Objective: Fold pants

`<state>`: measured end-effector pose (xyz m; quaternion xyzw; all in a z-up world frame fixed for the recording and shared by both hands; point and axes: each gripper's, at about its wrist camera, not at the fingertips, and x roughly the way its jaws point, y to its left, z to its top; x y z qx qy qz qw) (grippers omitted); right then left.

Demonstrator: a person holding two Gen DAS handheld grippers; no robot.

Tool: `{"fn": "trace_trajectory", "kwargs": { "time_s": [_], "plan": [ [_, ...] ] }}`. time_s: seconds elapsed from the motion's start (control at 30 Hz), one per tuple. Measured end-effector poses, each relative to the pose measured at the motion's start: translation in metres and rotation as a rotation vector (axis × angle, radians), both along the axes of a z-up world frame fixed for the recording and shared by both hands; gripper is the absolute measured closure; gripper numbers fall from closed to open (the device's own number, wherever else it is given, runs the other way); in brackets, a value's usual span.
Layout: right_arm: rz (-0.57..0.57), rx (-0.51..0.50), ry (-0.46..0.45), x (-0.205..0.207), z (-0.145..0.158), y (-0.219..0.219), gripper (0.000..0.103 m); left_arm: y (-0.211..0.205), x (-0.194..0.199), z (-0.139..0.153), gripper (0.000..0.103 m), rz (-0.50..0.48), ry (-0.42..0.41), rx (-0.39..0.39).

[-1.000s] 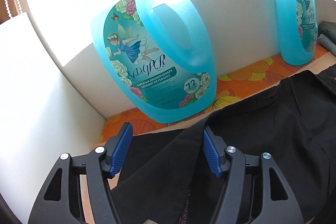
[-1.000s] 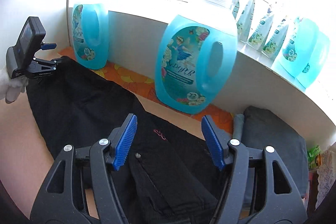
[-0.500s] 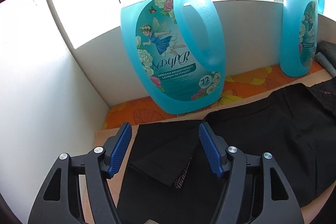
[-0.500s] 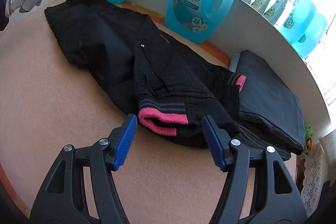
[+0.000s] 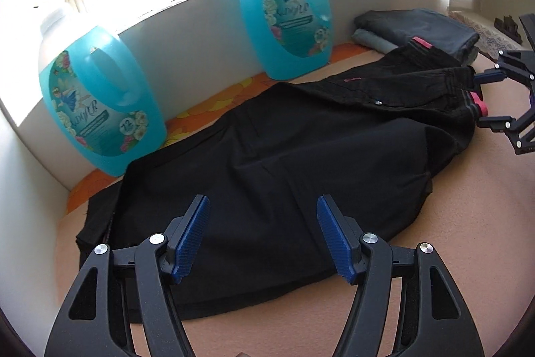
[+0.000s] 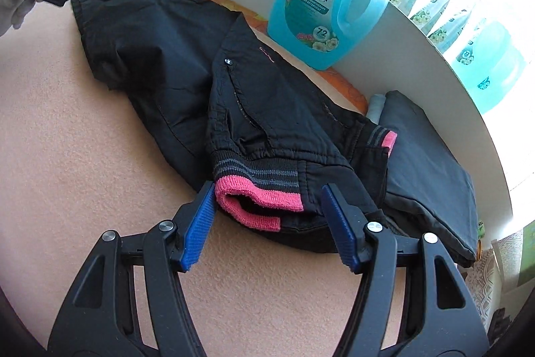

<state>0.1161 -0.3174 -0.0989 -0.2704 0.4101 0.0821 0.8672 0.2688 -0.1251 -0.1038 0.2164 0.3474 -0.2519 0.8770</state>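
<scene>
Right gripper [image 6: 267, 223] fingers, just narrowing, bracketed the pants [image 6: 174, 49] waistband [image 6: 260, 193], not yet clamped; left gripper [image 5: 264, 236] gaped empty over the legs; lift imminent.

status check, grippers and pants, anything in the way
Right gripper closing around the pink waistband, not yet clamped. Left gripper open over the leg end. Black pants flat on the mat, unfolded. Folded dark clothes touch the waist end.

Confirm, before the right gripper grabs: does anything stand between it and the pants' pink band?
Nothing visible does. The right gripper has just been closing its jaws, with the pink band of the pants between them. The folded dark clothes lie behind the band, not between.
</scene>
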Motion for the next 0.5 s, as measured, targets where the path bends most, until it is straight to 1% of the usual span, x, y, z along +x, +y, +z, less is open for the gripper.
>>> {"fn": "trace_trajectory", "kwargs": {
  "time_s": [0.07,0.13,0.2,0.3,0.37,0.5],
  "plan": [
    [0.013,0.018,0.020,0.001,0.002,0.001,0.074,-0.016,-0.006,-0.008,0.037,-0.041,0.026,0.005],
    [0.016,0.019,0.021,0.001,0.004,0.002,0.088,-0.026,-0.006,-0.014,0.037,-0.060,0.045,0.013],
    [0.018,0.021,0.005,0.003,0.010,0.002,0.090,-0.031,-0.005,-0.019,0.037,-0.063,0.047,0.026],
    [-0.008,0.027,-0.034,0.014,0.024,-0.004,0.092,-0.031,0.002,-0.023,0.037,-0.052,0.076,0.012],
    [-0.055,0.034,-0.076,0.030,0.036,-0.014,0.092,-0.029,0.004,-0.024,0.037,-0.045,0.085,0.003],
    [-0.153,0.043,-0.140,0.073,0.055,-0.035,0.093,-0.029,0.001,-0.026,0.037,-0.048,0.073,0.017]
  ]
}}
